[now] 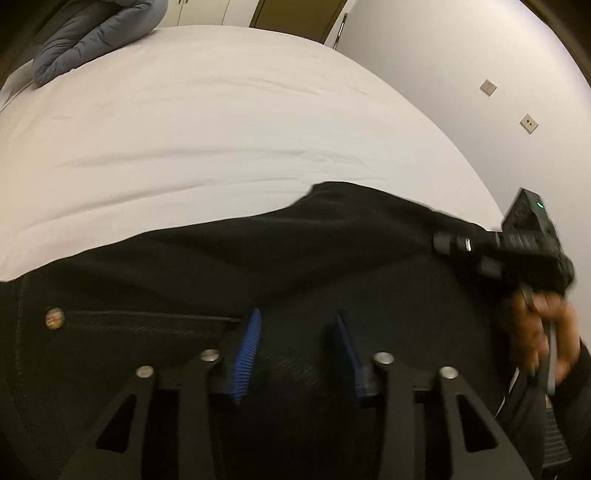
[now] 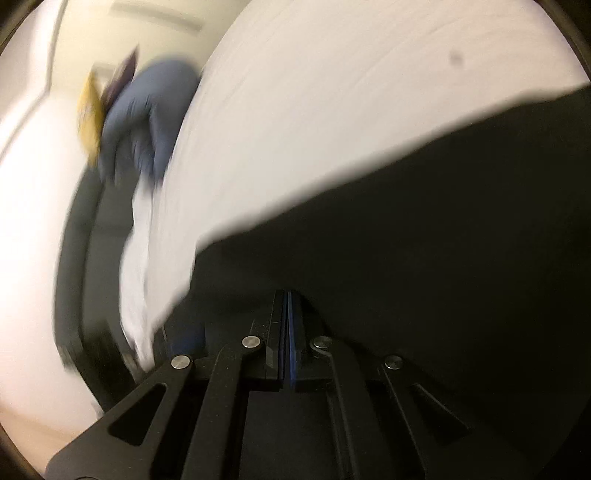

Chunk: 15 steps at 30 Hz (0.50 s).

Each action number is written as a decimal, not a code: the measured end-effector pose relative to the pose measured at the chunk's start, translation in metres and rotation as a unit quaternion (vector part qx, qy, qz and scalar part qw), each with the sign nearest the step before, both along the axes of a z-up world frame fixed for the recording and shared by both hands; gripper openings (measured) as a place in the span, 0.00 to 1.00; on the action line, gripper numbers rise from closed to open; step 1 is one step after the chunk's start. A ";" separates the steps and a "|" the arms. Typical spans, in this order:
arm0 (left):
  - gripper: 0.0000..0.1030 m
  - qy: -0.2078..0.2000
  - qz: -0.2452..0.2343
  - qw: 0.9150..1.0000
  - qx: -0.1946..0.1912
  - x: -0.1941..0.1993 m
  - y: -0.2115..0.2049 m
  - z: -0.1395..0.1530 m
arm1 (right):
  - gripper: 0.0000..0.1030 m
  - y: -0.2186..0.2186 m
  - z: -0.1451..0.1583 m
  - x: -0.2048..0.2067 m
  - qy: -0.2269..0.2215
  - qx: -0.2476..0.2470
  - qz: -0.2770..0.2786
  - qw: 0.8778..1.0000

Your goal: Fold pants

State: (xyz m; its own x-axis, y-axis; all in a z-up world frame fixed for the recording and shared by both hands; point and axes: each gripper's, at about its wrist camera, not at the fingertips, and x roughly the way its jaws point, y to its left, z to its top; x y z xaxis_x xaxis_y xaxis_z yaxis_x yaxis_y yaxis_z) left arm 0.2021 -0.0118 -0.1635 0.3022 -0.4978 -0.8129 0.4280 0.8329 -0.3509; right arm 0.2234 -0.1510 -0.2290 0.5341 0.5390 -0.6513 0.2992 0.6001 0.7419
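Black pants spread across near edge of white bed, likely heavy, limp denim, best pinched at hems; left gripper wide apart over cloth, right gripper pressed closed, contents indiscernible.

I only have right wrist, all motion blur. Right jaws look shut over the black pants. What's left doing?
Observer: The left gripper is open, blue pads apart, low over the black pants near a pocket rivet.
Operator: Is anything between its pads?
Observer: No fold gripped; the fabric lies under them.
Operator: Does left wrist show the right gripper?
Observer: Yes, the right gripper is at the pants' far right edge, with the person's hand on its handle.
Operator: Is the bed otherwise free?
Observer: A blue quilted duvet sits at the far corner of the white sheet.
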 end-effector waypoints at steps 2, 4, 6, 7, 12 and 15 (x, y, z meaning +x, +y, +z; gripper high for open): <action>0.34 -0.001 0.004 1.000 -0.014 0.002 0.018 -0.001 | 0.00 -0.023 0.004 0.003 -0.006 -0.023 -0.041 0.999; 0.31 0.003 0.011 0.999 -0.030 0.003 0.036 -0.002 | 0.04 -0.034 0.015 0.009 0.006 -0.057 -0.074 0.996; 0.30 -0.005 0.022 0.999 -0.024 0.001 0.048 0.002 | 0.06 -0.022 0.031 0.023 0.006 -0.057 -0.076 0.995; 0.36 -0.018 0.029 0.999 -0.014 -0.004 0.052 0.007 | 0.06 -0.006 0.035 0.018 -0.007 -0.049 -0.059 0.997; 0.87 -0.086 0.054 0.995 0.022 -0.029 0.062 0.022 | 0.06 0.113 0.027 0.000 -0.022 0.005 0.094 0.995; 0.84 -0.076 0.068 0.994 0.028 -0.026 0.087 0.005 | 0.00 0.150 -0.007 -0.001 0.009 -0.009 0.119 0.993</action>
State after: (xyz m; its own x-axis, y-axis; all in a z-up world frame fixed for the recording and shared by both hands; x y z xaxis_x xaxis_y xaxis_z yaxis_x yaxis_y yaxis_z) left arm 0.1763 0.0747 -0.1590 0.4855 -0.3996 -0.7776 0.3551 0.9029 -0.2423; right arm 0.2226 -0.0010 -0.2359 0.3800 0.6370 -0.6706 0.1603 0.6687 0.7260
